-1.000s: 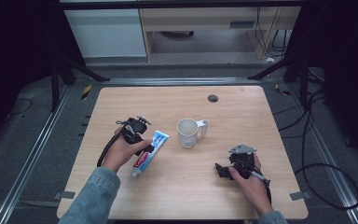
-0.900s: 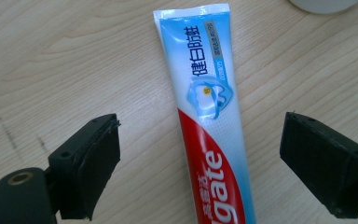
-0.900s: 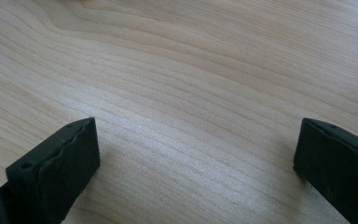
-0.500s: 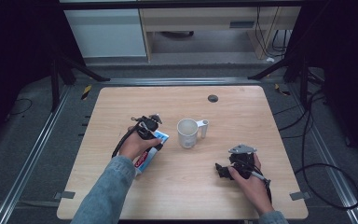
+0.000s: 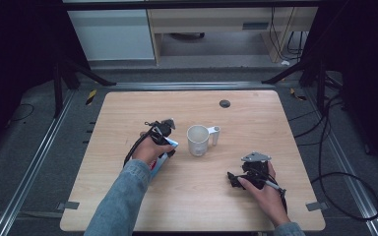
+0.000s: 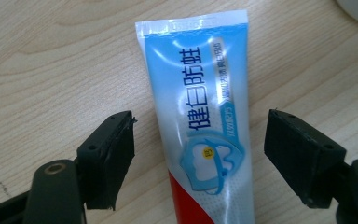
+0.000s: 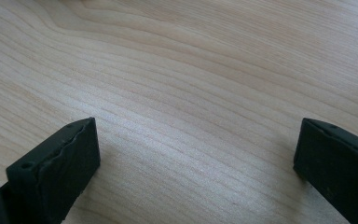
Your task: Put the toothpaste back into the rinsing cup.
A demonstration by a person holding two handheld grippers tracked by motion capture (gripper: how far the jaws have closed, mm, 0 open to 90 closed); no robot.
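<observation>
- I see the toothpaste tube flat on the table, just left of the white mug; blue-white, red end, Chinese print "健白防蛀".
- My left gripper straddles it, jaws spread, not touching.
- My right gripper sits right of the mug, jaws wide over bare wood.

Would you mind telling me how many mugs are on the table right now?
1: the white mug stands near the table's middle, just right of the toothpaste tube.

Left gripper moves up-right along the blue-and-white toothpaste tube with red end, closer to the white ceramic mug; it now covers most of the tube, jaws spread either side.
</observation>
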